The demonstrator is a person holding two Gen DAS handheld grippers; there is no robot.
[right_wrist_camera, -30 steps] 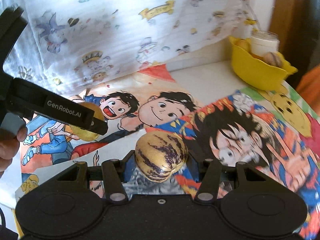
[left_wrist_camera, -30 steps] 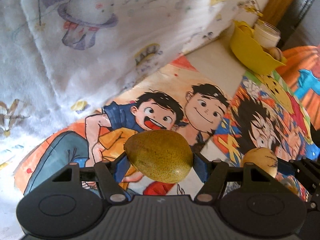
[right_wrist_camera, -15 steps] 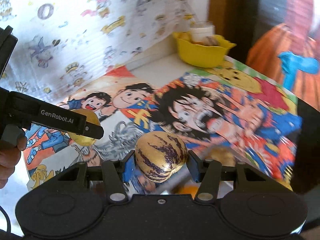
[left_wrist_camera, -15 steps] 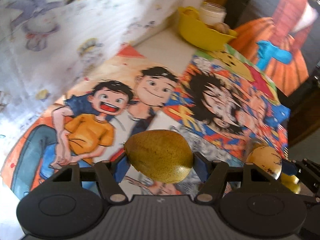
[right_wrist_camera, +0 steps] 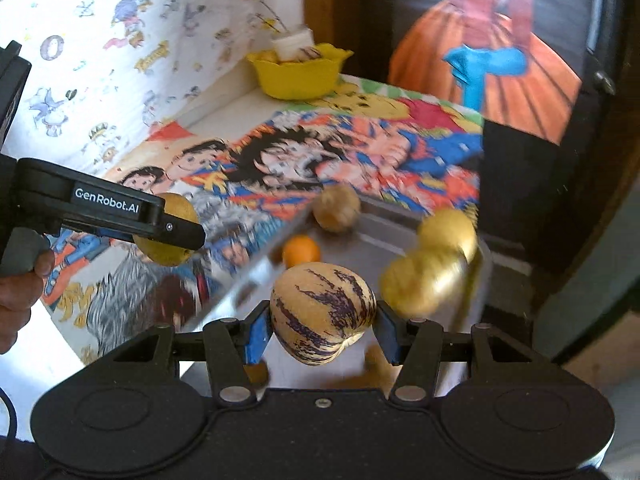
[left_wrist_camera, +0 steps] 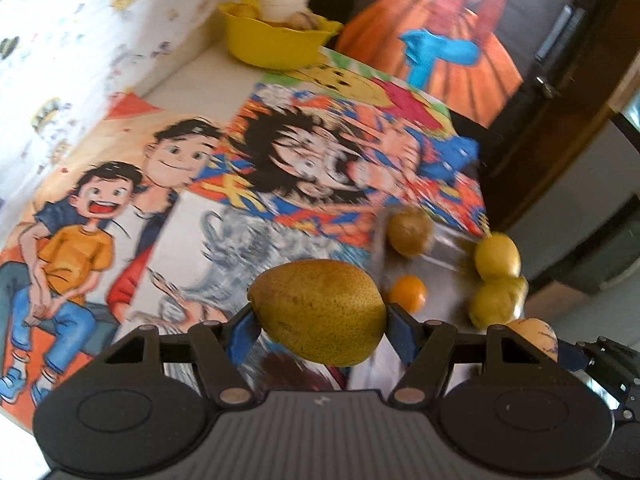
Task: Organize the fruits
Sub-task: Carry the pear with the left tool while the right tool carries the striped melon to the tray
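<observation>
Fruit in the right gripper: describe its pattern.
The fruit is cream-yellow with dark purple streaks, clearest in the right wrist view.

The left gripper (left_wrist_camera: 320, 322) is matt black plastic with a ribbed grey body and smooth blue pads; the pear (left_wrist_camera: 318, 311) between them has dull, finely speckled yellow-green skin. The right gripper (right_wrist_camera: 320, 328) is the same matt black plastic, and the striped fruit (right_wrist_camera: 322, 312) it holds has smooth cream skin with purple streaks. The tray (right_wrist_camera: 256, 276) at lower centre of the right wrist view looks like shiny, reflective metal. The bowl (left_wrist_camera: 276, 42) at the upper middle is smooth yellow plastic. The tabletop (left_wrist_camera: 304, 168) carries a printed cartoon cover with a slight sheen. The printed cloth (right_wrist_camera: 120, 52) at upper left looks soft and quilted
</observation>
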